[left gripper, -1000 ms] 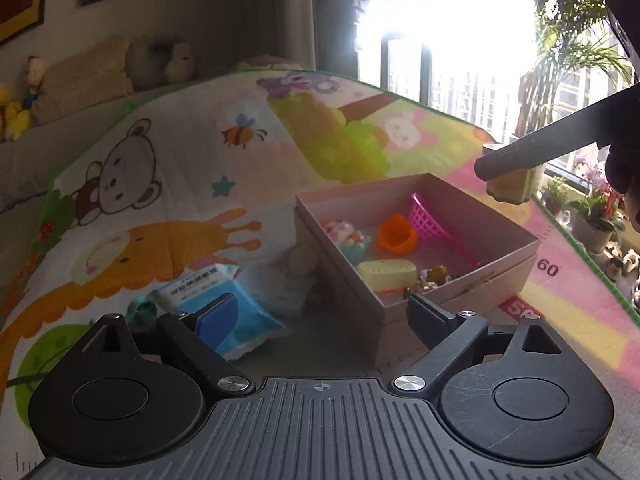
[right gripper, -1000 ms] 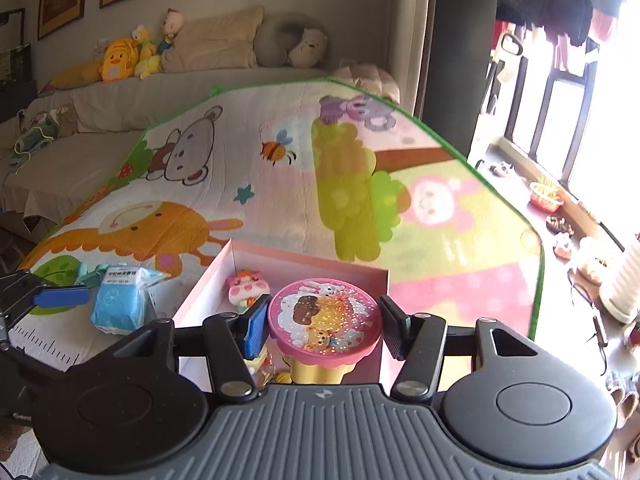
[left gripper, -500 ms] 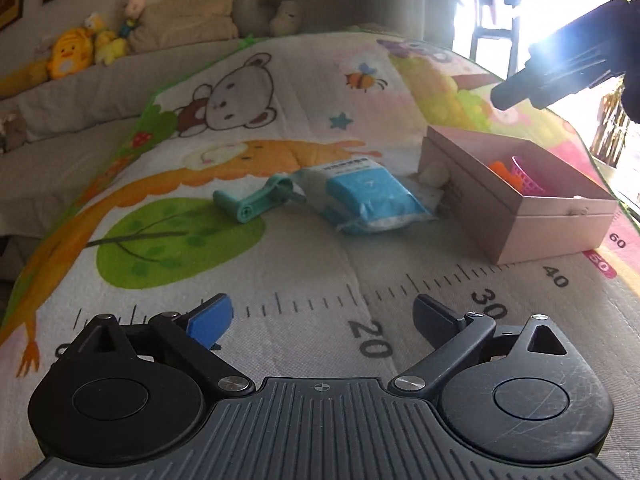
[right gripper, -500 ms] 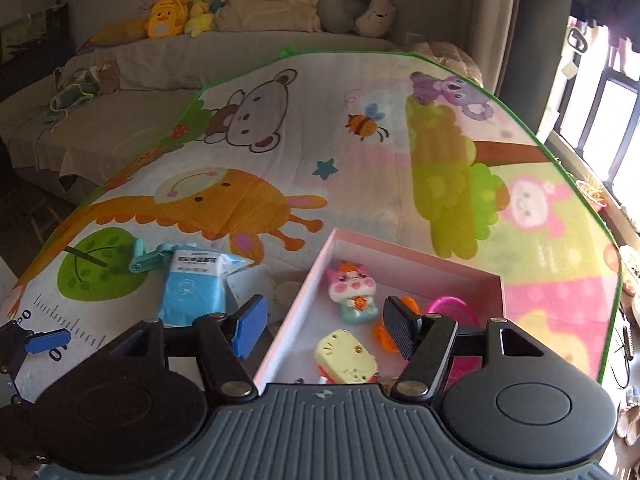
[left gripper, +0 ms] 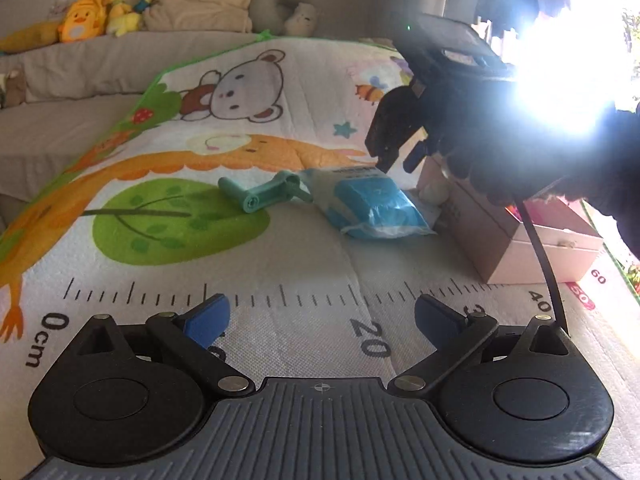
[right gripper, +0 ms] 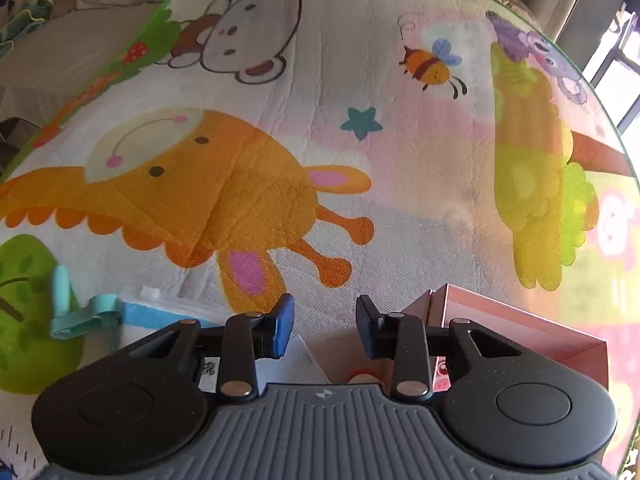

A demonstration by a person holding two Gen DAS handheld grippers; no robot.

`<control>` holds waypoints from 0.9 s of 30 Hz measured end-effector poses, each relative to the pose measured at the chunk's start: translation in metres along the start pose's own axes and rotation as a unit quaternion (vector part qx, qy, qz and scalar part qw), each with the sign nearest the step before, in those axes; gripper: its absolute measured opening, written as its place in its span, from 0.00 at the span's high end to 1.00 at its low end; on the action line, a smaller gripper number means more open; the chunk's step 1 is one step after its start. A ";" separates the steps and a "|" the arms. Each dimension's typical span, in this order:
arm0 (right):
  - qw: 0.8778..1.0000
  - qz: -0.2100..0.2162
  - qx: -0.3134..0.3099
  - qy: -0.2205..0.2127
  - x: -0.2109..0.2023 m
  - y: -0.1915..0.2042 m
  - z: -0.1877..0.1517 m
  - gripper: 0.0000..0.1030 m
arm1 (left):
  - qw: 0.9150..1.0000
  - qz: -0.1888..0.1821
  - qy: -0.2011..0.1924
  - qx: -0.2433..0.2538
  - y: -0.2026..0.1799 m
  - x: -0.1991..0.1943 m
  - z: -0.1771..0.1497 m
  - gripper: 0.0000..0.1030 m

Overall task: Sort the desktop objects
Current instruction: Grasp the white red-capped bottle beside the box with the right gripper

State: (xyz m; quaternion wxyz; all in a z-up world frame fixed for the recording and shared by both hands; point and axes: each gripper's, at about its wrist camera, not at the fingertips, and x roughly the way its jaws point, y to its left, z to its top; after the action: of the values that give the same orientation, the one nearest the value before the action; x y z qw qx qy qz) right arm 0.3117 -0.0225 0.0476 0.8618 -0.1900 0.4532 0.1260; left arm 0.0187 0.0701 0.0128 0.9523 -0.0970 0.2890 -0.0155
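A blue tissue pack (left gripper: 372, 204) lies on the play mat with a teal clip (left gripper: 264, 194) at its left and a small white round thing (left gripper: 436, 192) at its right. The pink box (left gripper: 520, 248) stands right of them. My left gripper (left gripper: 322, 318) is open and empty, low over the ruler print, well short of the pack. My right gripper (left gripper: 396, 156), in a dark-gloved hand (left gripper: 540, 152), hovers over the pack's far end by the box corner. In its own view the right gripper (right gripper: 325, 320) is closing with only mat between its jaws; the box (right gripper: 520, 320), the pack (right gripper: 160, 314) and the clip (right gripper: 80, 316) lie below.
The cartoon play mat (left gripper: 240, 272) covers a bed. Plush toys (left gripper: 100, 16) and pillows (left gripper: 200, 4) line the far wall. Strong window glare (left gripper: 568, 92) washes out the right side. A black cable (left gripper: 540, 248) hangs across the box.
The right gripper let go of the pink-lidded cup over the box, then swung left and down toward the blue pack with its jaws narrowing. The left gripper drew back left from the box and widened.
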 end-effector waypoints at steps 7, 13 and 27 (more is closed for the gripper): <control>0.998 0.054 -0.004 0.031 0.001 0.004 -0.017 0.68 | 1.000 -0.011 0.001 0.003 -0.002 0.000 -0.001 0.01; 0.989 0.129 -0.038 0.068 -0.035 0.024 -0.054 0.68 | 1.000 -0.010 0.000 0.013 -0.005 -0.002 -0.003 0.01; 0.998 0.013 -0.061 -0.010 -0.048 -0.013 -0.037 0.66 | 1.000 -0.013 -0.004 0.014 -0.007 -0.001 -0.003 0.00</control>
State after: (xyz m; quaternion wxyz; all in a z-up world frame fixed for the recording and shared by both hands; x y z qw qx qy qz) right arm 0.2631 -0.0527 0.0706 0.8514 -0.2353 0.4383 0.1663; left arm 0.0165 0.0632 0.0124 0.9543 -0.0876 0.2838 -0.0315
